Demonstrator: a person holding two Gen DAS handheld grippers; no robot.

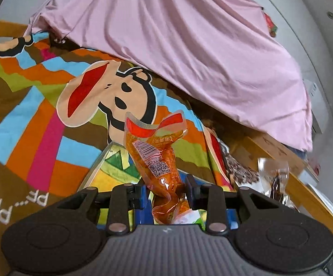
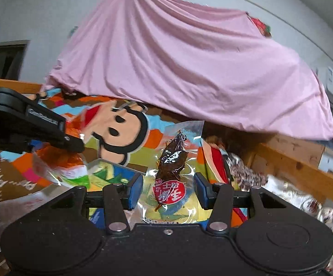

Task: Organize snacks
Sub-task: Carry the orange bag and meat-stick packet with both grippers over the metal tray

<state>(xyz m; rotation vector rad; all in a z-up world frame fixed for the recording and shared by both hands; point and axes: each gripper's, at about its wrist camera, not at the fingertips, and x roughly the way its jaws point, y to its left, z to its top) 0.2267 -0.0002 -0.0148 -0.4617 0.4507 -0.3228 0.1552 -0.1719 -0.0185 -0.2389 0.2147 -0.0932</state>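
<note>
Over on my left side, the left gripper (image 1: 165, 192) has its jaws closed down on the lower end of an orange snack pouch (image 1: 158, 158), which stands up out of them with its red-banded seal curling at the top. From the right wrist view that same tool comes in from the left, lifted above the cartoon bedspread (image 1: 28, 105). Below and ahead of the pouch I see a clear-sided box (image 1: 111, 168) with colourful packets inside, which I take to be where the snacks are gathered.

Moving to the middle, the right gripper (image 2: 168, 189) has its jaws spread wide, one blue pad on each side of a clear packet with a dark brown snack (image 2: 172, 161) and a red label. I cannot tell whether the pads touch the film; the packet seems to lie flat between them.

Further right, a pink sheet (image 2: 189, 69) hangs over the back, and shiny wrappers (image 2: 304, 197) lie by the wooden bed frame (image 2: 299, 161).

To do this step well, I would keep the left pinch steady, carry the pouch squarely over the box opening and release low so it does not slide off. On the right I would close on the packet's body, not its slippery film edge.
</note>
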